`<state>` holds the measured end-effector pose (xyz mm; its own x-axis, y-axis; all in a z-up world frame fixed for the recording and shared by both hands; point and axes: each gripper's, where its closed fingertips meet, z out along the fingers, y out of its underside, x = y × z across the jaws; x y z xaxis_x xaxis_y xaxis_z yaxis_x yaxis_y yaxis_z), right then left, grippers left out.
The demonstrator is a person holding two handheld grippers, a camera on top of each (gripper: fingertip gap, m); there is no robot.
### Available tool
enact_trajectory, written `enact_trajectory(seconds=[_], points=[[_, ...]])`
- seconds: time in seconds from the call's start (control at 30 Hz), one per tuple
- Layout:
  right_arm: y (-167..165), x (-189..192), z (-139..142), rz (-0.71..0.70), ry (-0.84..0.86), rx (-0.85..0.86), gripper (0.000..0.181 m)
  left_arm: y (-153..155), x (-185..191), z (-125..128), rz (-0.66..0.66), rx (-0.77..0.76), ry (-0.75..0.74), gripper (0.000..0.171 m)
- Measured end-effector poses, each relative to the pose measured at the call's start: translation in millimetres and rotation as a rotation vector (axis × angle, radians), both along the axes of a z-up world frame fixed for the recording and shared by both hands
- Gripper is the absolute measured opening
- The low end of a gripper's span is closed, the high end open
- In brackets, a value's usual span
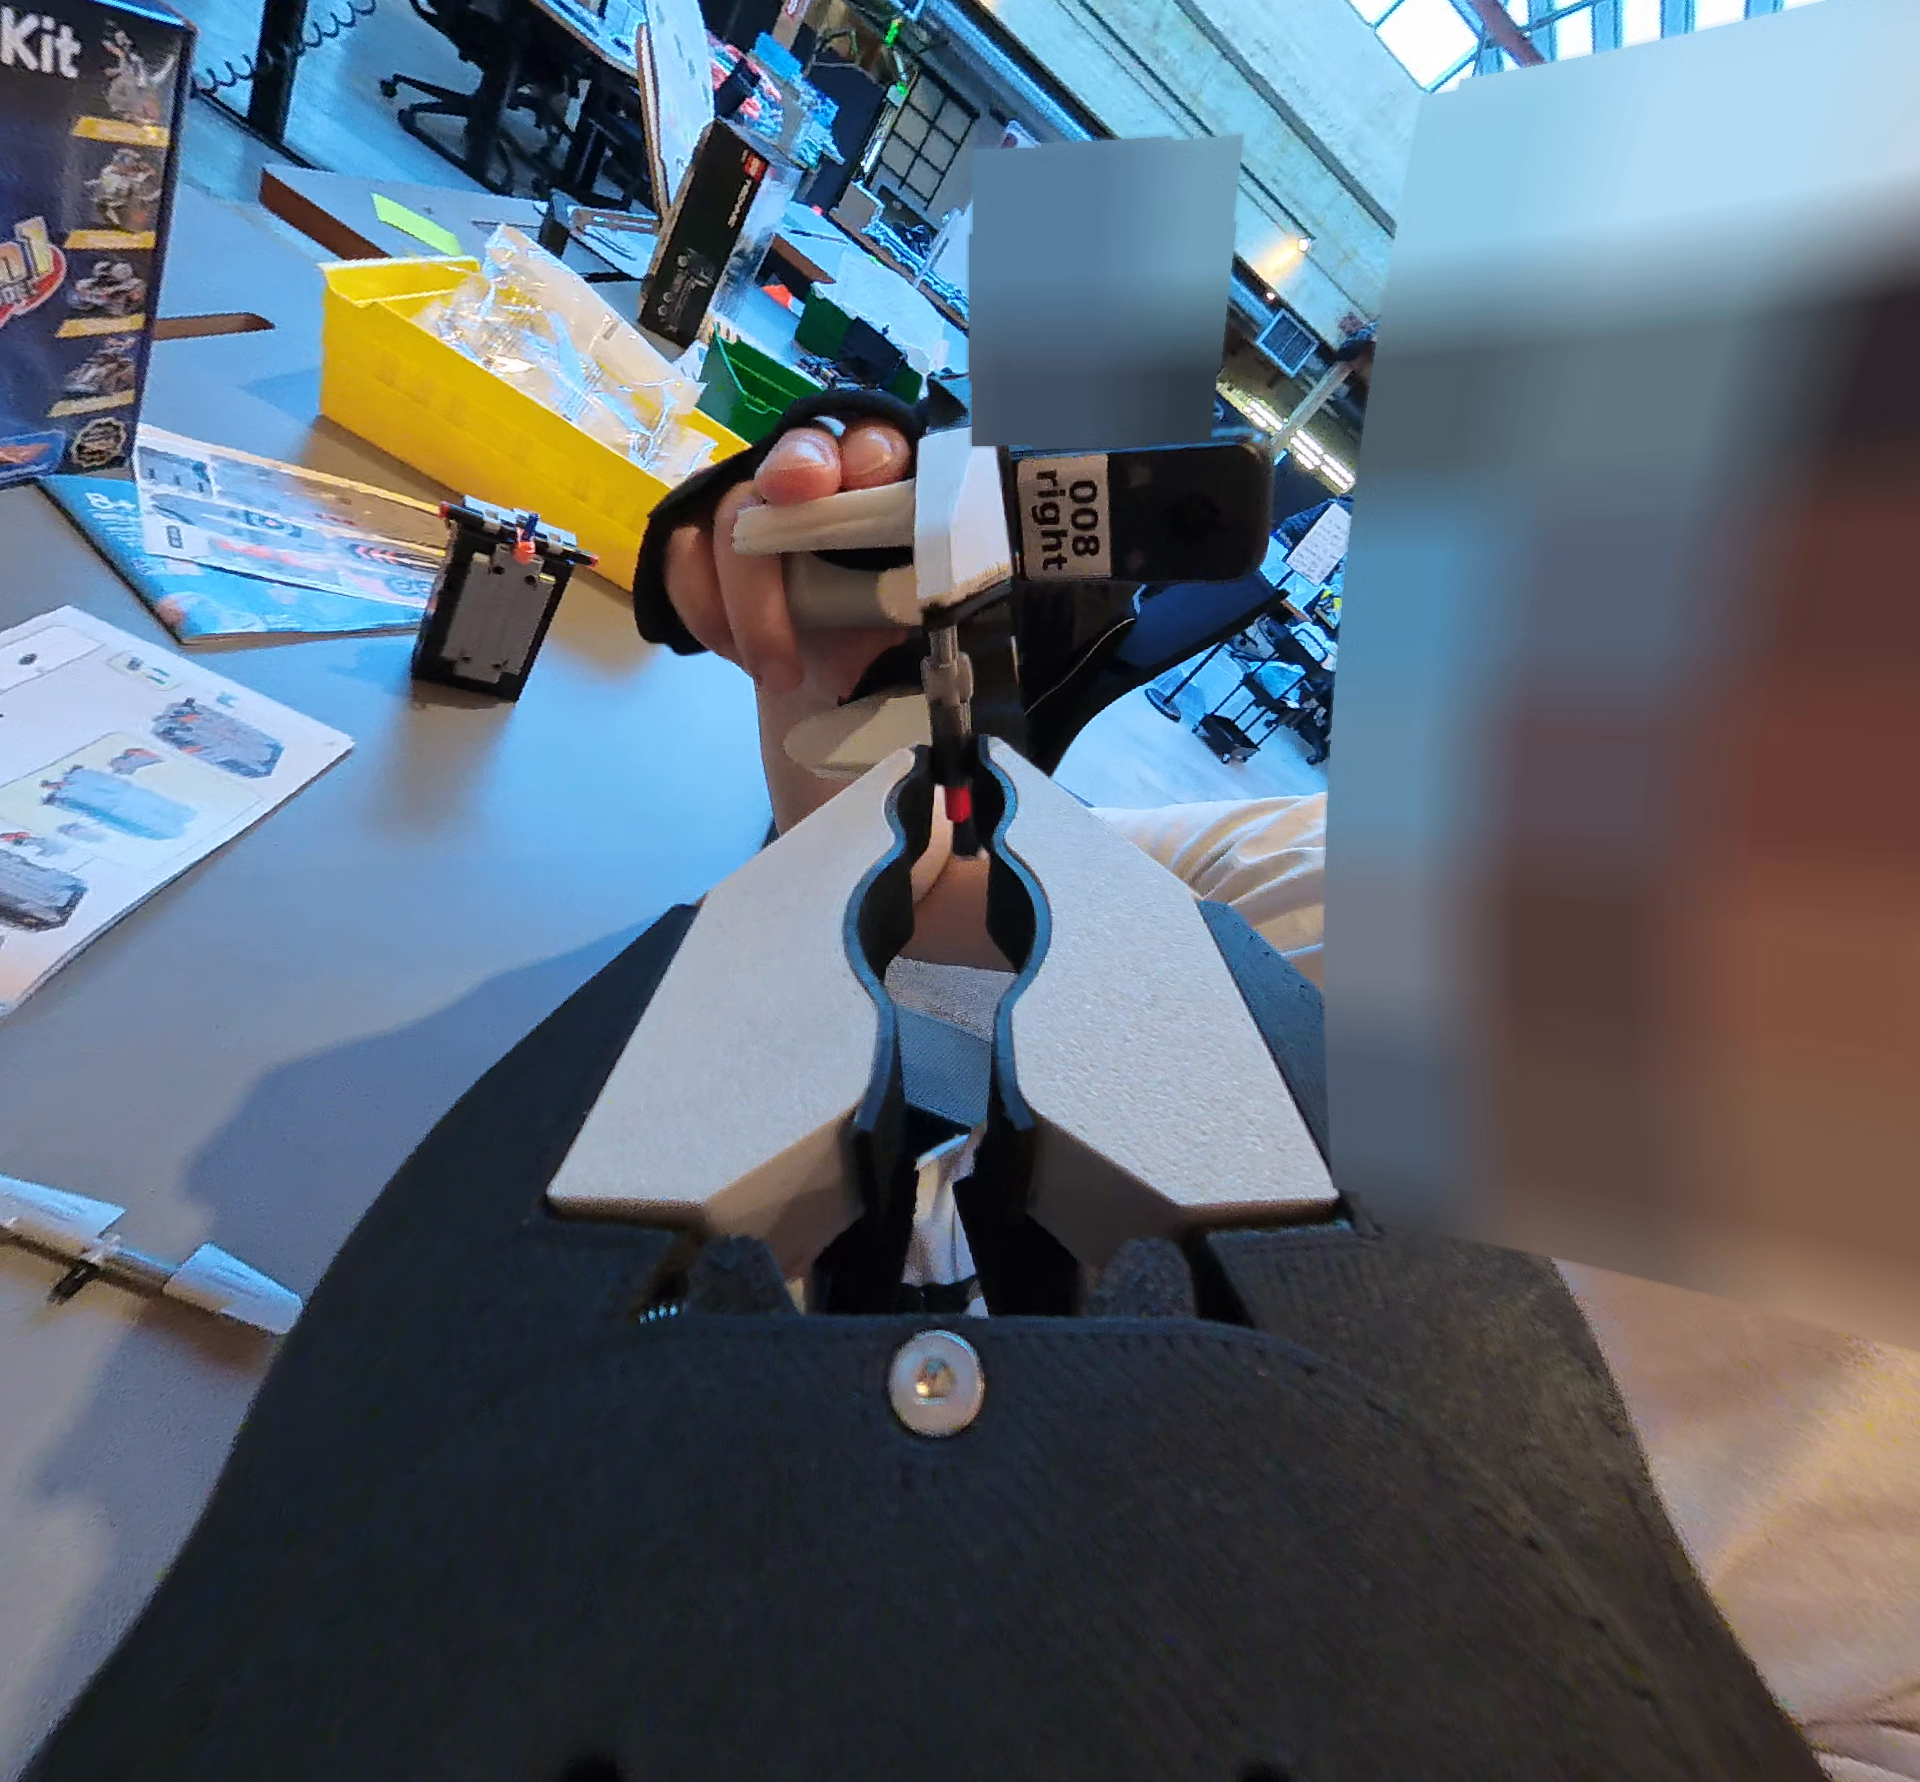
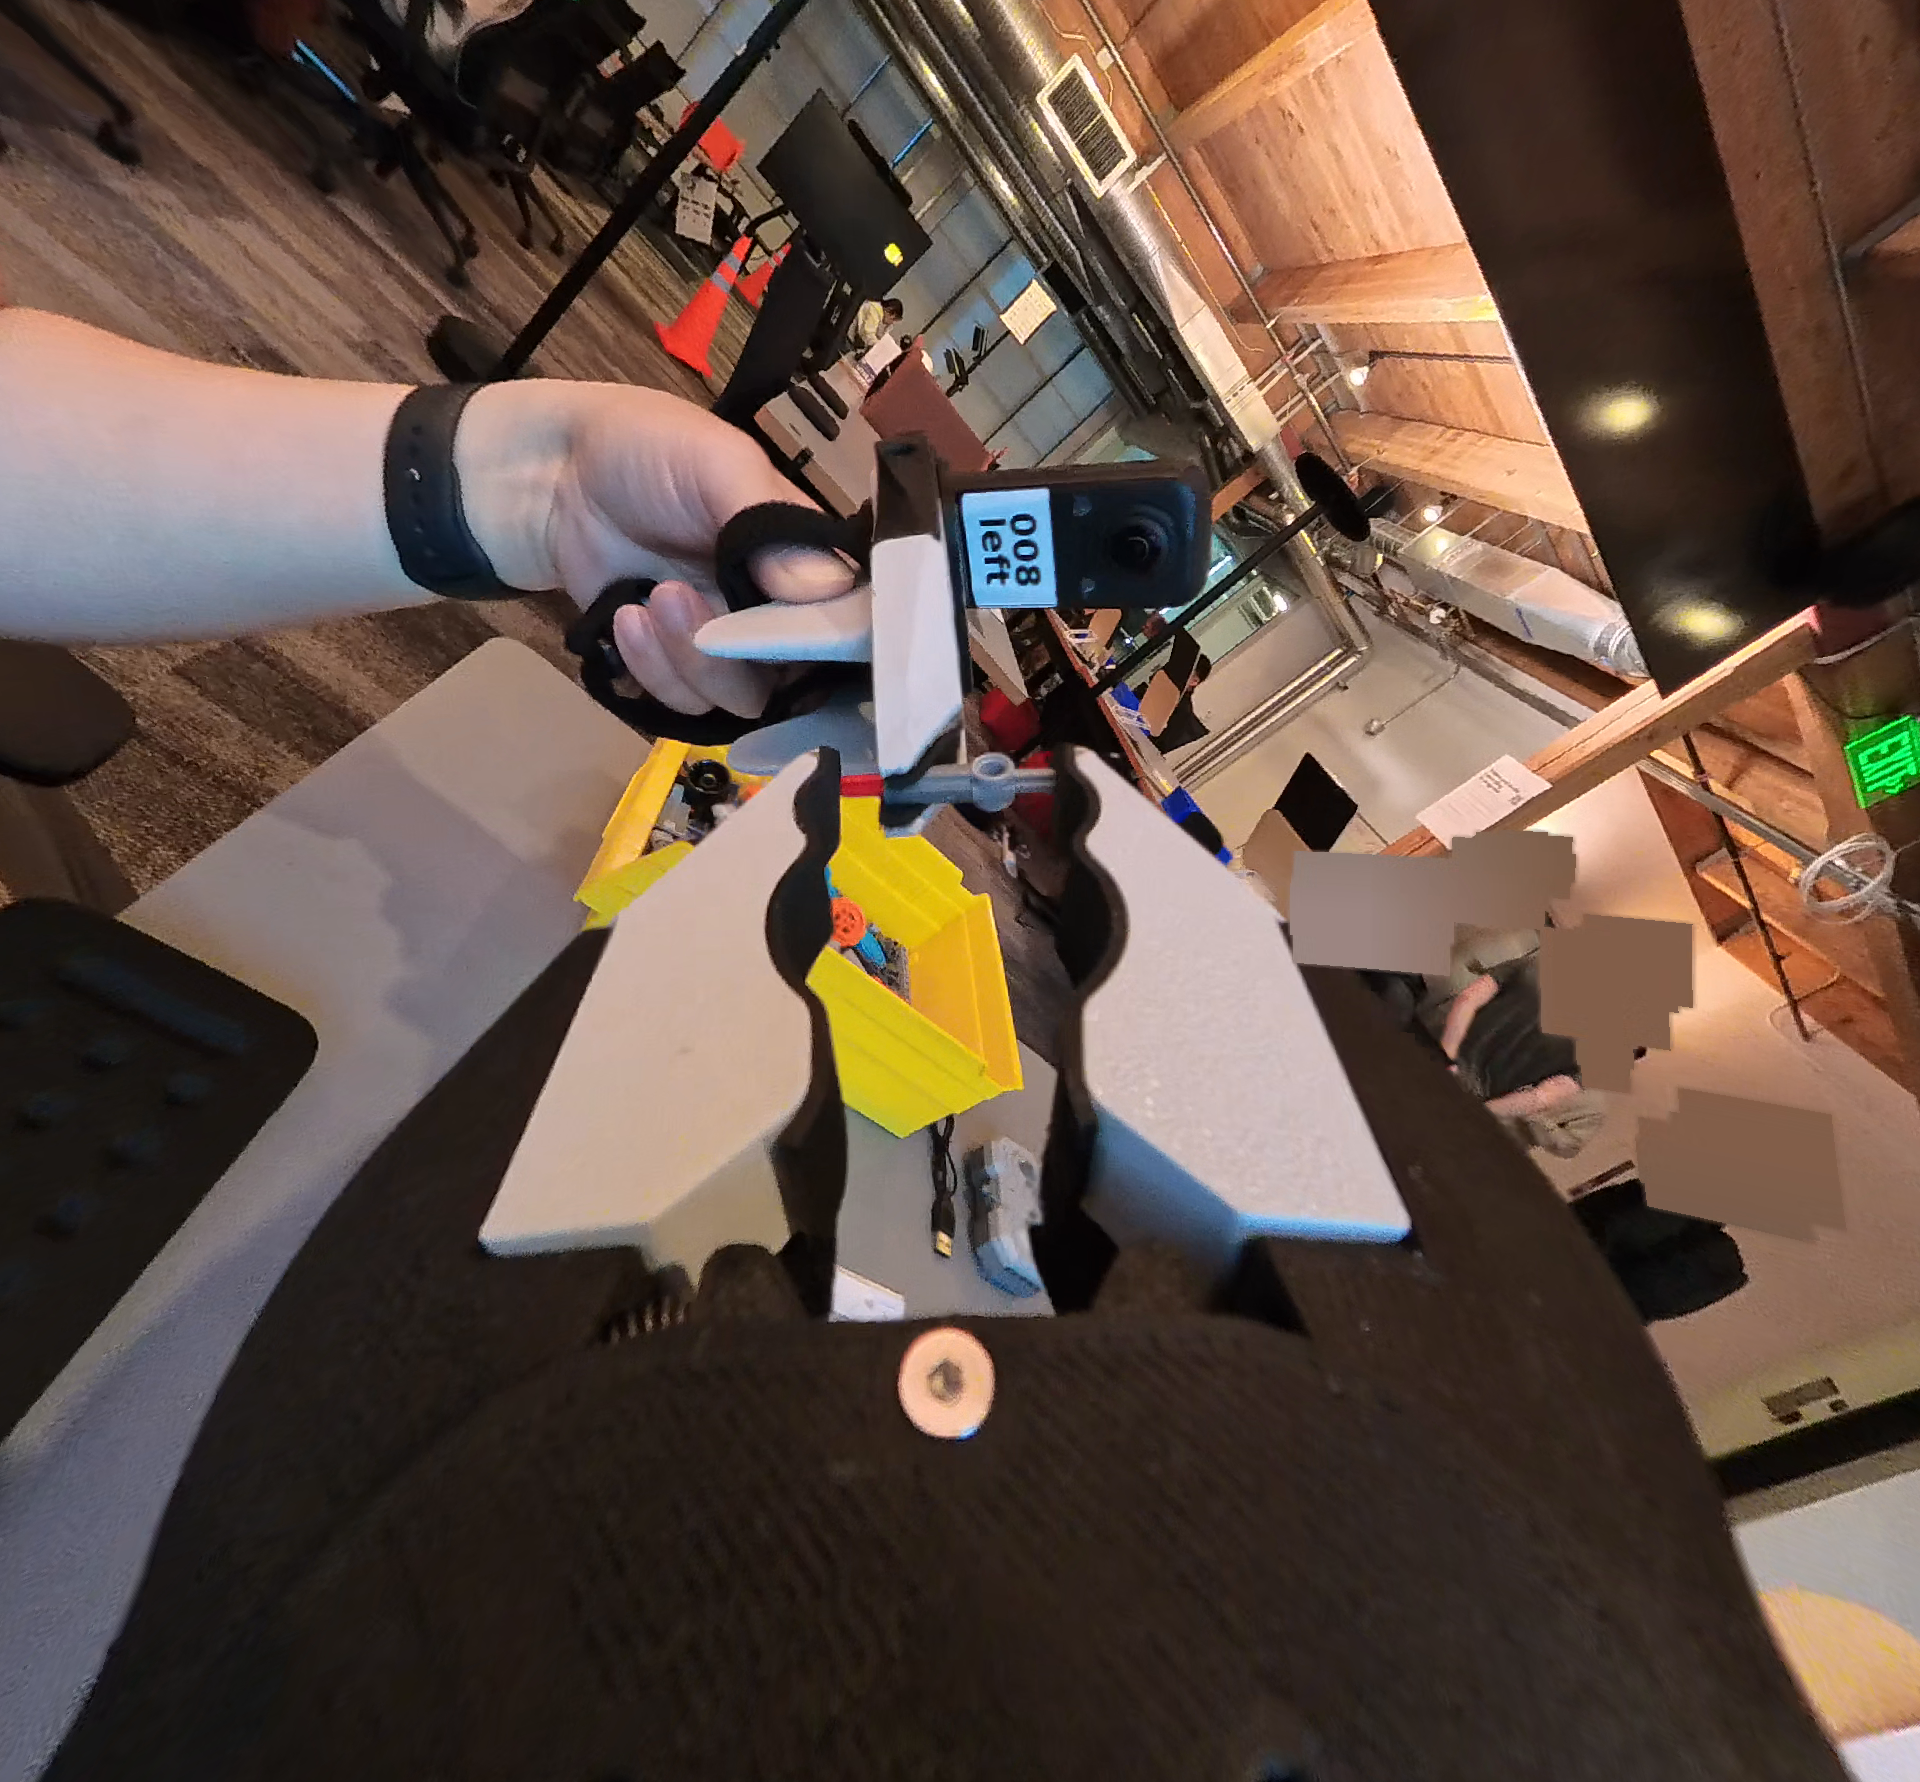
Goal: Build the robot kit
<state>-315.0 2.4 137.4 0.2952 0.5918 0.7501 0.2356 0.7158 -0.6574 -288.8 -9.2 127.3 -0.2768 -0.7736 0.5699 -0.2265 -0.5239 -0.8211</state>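
My left gripper (image 1: 951,768) is shut on a thin rod piece (image 1: 948,683) with a black and red near end and a grey far end. The rod sticks out of its tips toward my right gripper (image 1: 961,594), which a hand holds just ahead. In the right wrist view my right gripper (image 2: 940,782) has its jaws apart. The same rod (image 2: 987,782) lies across the gap at its tips, with the grey end against the right fingertip (image 2: 1070,797). My left gripper (image 2: 914,745) comes down onto the rod near its red end. Both grippers are raised above the table.
In the left wrist view the grey table (image 1: 468,901) bears a yellow bin (image 1: 436,392) of clear bags, a blue box (image 1: 83,174), instruction sheets (image 1: 135,776), a small black-and-grey built block (image 1: 499,605) and a marker (image 1: 208,1280). The right wrist view shows a yellow parts bin (image 2: 914,1015) below. The tips of both grippers are at nearly the same place.
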Motion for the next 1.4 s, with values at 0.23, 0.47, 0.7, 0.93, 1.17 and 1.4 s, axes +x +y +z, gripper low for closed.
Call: enact_trajectory(seconds=[0.23,0.47,0.7,0.93,1.17,1.4], points=[[-6,1,4,-0.003,0.0,0.039,0.041,-4,-1,5,-0.005,0.005,-0.011,0.004],[-7,3,7,-0.009,0.016,0.065,0.039,-5,1,7,-0.006,0.013,-0.011,0.004],[-9,5,4,0.002,-0.01,0.076,0.039,-8,3,4,-0.02,0.013,0.002,0.004],[-2,4,2,-0.015,-0.003,0.052,0.039,2,3,1,0.026,0.015,0.014,0.004],[0,3,0,0.013,0.009,-0.04,0.04,3,3,0,0.021,-0.009,0.011,0.004],[1,0,-2,0.036,0.015,-0.102,0.042,4,0,-2,-0.007,-0.059,-0.004,0.004]])
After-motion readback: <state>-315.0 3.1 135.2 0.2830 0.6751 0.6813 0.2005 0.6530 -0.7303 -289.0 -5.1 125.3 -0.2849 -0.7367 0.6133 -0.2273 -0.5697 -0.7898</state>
